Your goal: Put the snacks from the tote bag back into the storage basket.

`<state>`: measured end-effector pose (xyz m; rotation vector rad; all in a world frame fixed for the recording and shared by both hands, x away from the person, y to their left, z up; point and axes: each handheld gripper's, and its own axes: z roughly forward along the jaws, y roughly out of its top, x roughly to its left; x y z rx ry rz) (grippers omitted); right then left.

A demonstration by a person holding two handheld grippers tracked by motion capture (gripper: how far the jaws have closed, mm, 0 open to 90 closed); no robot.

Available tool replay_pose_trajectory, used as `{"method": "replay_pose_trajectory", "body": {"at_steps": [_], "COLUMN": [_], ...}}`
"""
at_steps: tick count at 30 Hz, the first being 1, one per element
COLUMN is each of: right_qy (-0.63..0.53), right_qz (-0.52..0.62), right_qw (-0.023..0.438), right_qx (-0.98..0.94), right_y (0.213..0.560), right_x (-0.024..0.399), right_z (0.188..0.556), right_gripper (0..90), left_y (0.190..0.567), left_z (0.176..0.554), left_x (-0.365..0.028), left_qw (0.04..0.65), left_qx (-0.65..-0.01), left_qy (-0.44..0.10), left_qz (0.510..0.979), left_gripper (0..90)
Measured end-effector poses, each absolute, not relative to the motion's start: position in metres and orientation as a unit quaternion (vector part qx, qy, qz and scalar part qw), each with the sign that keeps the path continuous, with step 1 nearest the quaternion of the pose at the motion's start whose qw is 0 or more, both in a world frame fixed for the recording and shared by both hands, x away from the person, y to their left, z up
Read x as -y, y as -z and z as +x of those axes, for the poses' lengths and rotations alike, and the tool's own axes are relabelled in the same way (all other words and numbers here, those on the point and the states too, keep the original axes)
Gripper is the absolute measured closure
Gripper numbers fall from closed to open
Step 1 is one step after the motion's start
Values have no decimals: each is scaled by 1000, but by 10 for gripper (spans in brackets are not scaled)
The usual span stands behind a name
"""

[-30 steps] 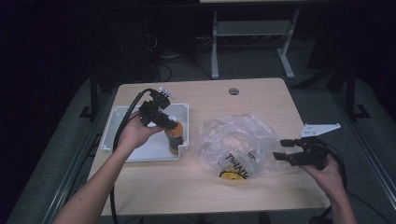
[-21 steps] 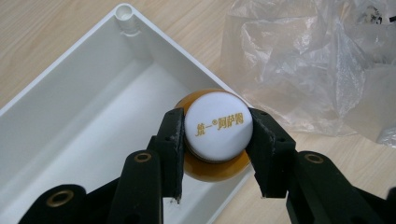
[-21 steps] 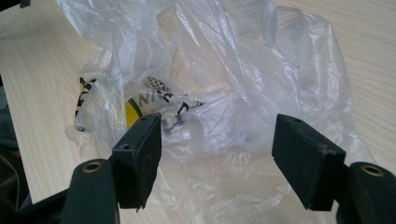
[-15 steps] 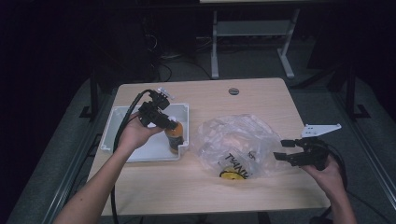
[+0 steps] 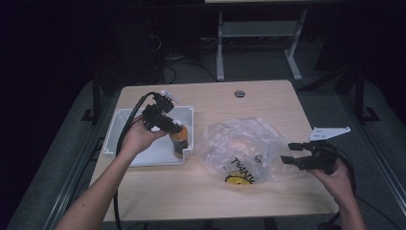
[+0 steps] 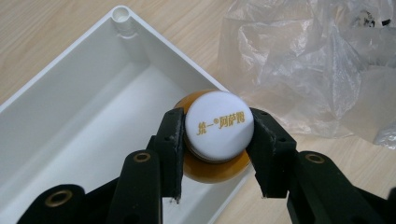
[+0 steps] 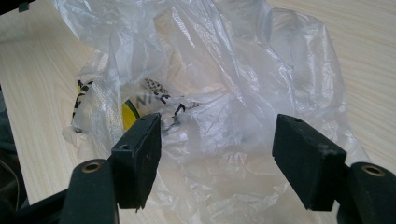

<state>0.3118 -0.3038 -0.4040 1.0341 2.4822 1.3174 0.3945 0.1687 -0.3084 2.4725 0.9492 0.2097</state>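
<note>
White tray (image 6: 70, 121), bottle cap (image 6: 218, 125) between jaws

A wooden table (image 5: 210, 191) with a round grommet (image 5: 240, 93), and a white metal frame (image 5: 258, 33) on the floor behind

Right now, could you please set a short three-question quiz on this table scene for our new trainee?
1. True or false: the left gripper has its jaws closed on the white cap of the orange bottle.
2. What lies in front of the right gripper? A) a clear plastic bag B) a cardboard box C) a metal bowl
3. Fill in: the bottle stands at a corner of the white ____.

Key:
1. True; the jaws press the cap from both sides.
2. A; the right jaws stand open and apart from the bag.
3. tray
</note>
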Motion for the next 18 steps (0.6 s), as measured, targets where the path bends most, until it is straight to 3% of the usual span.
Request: {"method": "replay_pose_trajectory", "body": {"at_steps": [18], "right_qy": [-432], "right_qz": [345], "right_qw": [76], "right_qx": [-830], "right_y": [403], "right_x": [302], "right_z": [311], "right_gripper": [320], "left_y": [311], "left_z": [395], "left_x": [-172], "left_qw": [244], "left_qx": [-352], "left_qy": [-68], "left_qz": [901], "left_gripper": [539]}}
